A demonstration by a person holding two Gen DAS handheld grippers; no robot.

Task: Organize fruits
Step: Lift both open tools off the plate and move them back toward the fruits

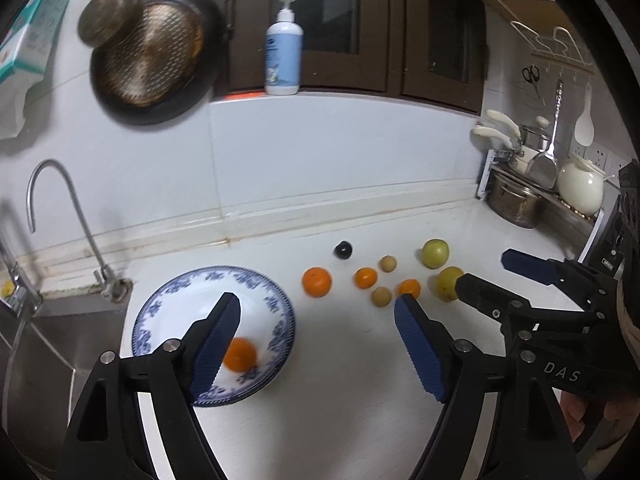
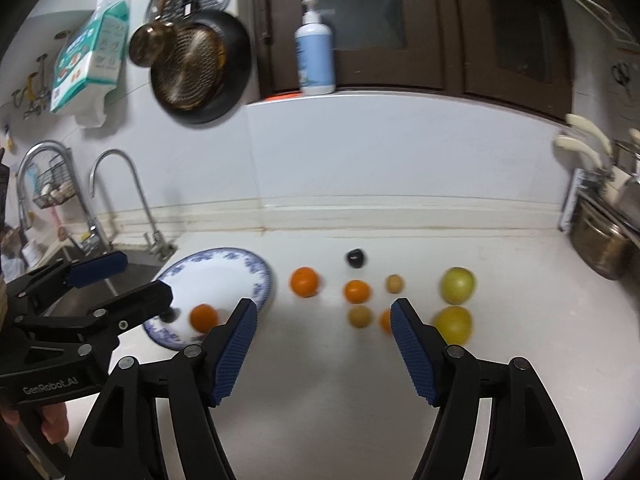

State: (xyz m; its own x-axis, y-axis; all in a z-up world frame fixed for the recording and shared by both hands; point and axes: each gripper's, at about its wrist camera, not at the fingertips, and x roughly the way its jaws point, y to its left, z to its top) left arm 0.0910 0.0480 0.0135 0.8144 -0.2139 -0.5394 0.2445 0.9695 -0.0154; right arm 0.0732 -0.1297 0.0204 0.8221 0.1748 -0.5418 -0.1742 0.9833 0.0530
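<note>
Both tongs are being held wide and empty: the left gripper (image 1: 316,344) low in the frame over the plate (image 1: 256,280), the right gripper (image 2: 324,344) at bottom centre. One orange (image 1: 239,355) is lying on the plate; the other fruits (image 1: 317,281) are waiting at mid-frame. Next, a centred closing is being called for. "DAS" and "GenRobot.AI" are being shown.

I see dim, even light and soft shadows under my jaws. Fruit ahead smears; fisheye edges go black.
</note>
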